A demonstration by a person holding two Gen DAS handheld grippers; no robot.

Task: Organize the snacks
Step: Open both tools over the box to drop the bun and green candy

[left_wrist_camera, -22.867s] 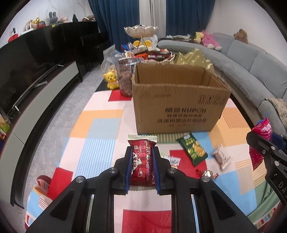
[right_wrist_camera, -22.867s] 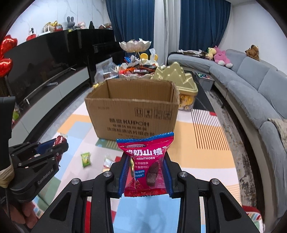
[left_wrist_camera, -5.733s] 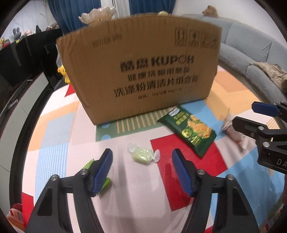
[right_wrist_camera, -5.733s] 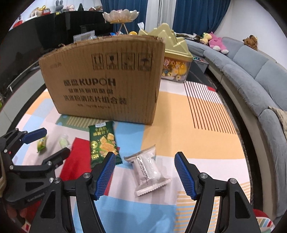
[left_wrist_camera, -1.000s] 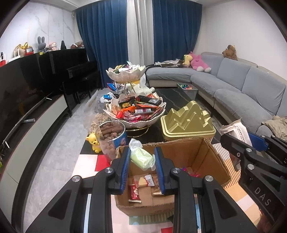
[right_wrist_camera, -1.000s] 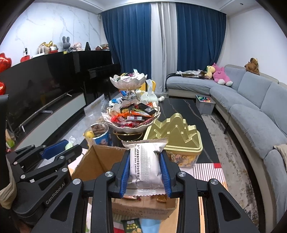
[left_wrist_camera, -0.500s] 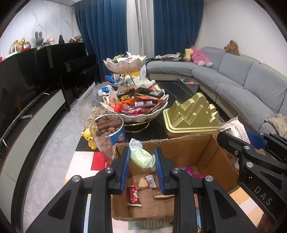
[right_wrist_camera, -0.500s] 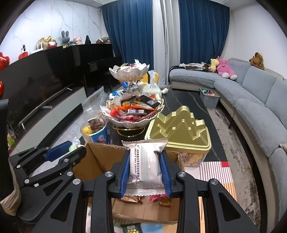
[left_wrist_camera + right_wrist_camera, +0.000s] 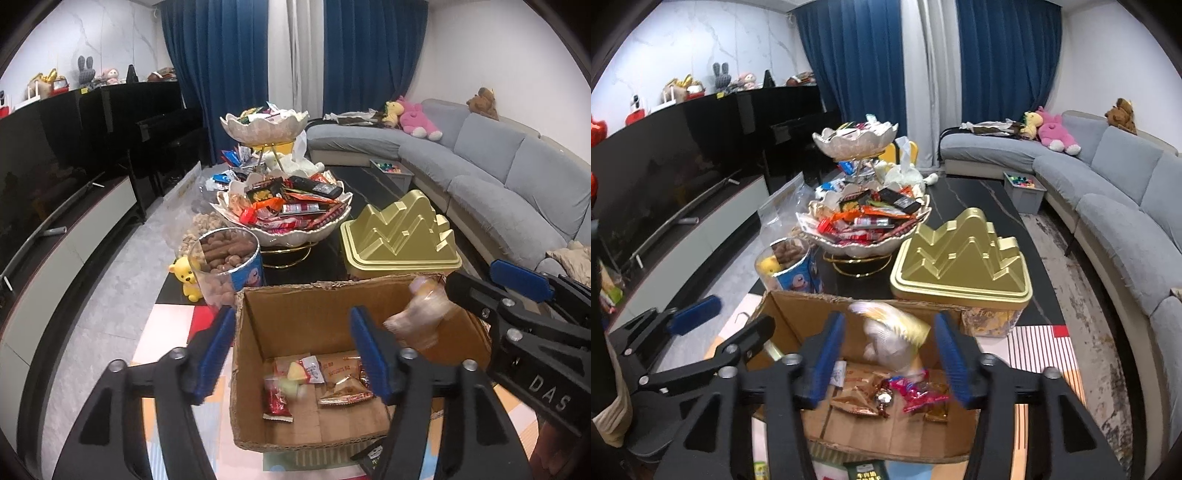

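- Hovering over the open cardboard box [image 9: 332, 417], left wrist view: left gripper [image 9: 295, 350] jaws have just been opening, now well apart, nothing pressed between them; blurred green candy [image 9: 290, 387] sits low in the box among red and orange snack packets [image 9: 332, 384].
- Same view: right gripper [image 9: 506, 291] at right edge, a blurred pale packet [image 9: 421, 314] loose beside it over the box.
- Right wrist view: right gripper [image 9: 892, 350] jaws have just been opening, blue pads [image 9: 827, 354] apart; white snack packet [image 9: 890, 336] blurred between them, not clamped, above the box [image 9: 798, 317].
- Same view: left gripper [image 9: 720, 314] spread open at left, empty. Gold mountain-shaped tin [image 9: 964, 262] behind the box.
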